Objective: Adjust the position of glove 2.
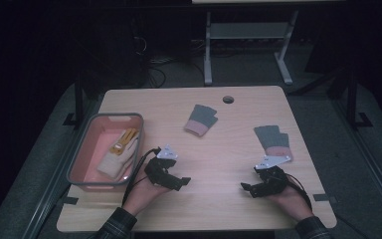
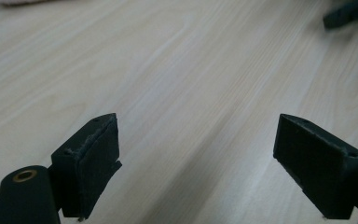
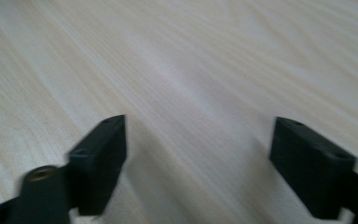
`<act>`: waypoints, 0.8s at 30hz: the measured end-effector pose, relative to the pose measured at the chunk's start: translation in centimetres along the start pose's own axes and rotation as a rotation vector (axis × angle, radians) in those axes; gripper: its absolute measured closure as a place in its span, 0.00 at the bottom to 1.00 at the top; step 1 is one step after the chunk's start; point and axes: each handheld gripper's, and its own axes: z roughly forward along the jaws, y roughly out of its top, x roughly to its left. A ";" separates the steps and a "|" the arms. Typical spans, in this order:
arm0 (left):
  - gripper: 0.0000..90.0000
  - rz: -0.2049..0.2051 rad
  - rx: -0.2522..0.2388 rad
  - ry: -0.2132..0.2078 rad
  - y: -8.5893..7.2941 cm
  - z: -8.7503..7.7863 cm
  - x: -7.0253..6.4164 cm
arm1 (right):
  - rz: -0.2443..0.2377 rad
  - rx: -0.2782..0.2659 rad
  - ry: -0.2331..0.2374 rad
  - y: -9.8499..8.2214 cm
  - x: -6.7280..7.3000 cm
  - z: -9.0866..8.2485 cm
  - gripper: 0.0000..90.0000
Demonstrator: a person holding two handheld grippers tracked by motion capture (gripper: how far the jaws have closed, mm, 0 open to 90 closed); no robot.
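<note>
Tabletop (image 1: 199,164) of pale wood grain, dark room around, grey floor and a metal frame (image 1: 248,45) at 12 o'clock. Left gripper (image 1: 183,182) and right gripper (image 1: 246,188) rest near the front edge, jaws apart, nothing between them. Grey-pink glove (image 1: 273,141) lies just beyond the right gripper; second glove (image 1: 200,119) at centre; pink bin (image 1: 82,154) at 9 o'clock. No legible writing.

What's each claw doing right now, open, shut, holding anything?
Left claw: open, nothing between the jaws, over bare light wooden table.
Right claw: open, nothing between the jaws, also over bare table.
</note>
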 end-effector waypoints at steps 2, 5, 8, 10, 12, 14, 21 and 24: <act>0.15 0.015 0.027 0.001 -0.7 0.6 0.2 | -0.002 -0.004 -0.014 0.4 -0.4 -0.4 0.40; 0.15 0.026 0.045 0.002 -1.6 1.2 0.3 | 0.035 -0.036 -0.021 1.4 -1.6 -1.1 0.60; 0.15 0.046 0.026 0.023 -2.2 1.6 0.2 | 0.029 -0.078 -0.045 2.1 -2.8 -1.6 0.80; 0.15 0.055 0.004 0.021 -2.5 1.5 0.3 | 0.055 -0.088 -0.060 2.5 -4.0 -1.8 0.92; 0.15 0.075 -0.012 0.035 -2.8 1.6 0.2 | 0.063 -0.092 -0.083 2.7 -5.1 -1.9 0.99; 0.15 0.100 -0.027 0.044 -3.1 1.6 0.1 | 0.077 -0.095 -0.095 2.8 -6.0 -1.9 1.00; 0.14 0.121 -0.063 0.046 -3.6 1.6 0.3 | 0.109 -0.100 -0.168 2.8 -8.6 -2.5 1.00; 0.14 0.123 -0.061 0.046 -3.6 1.6 0.3 | 0.128 -0.091 -0.185 2.2 -9.7 -2.8 1.00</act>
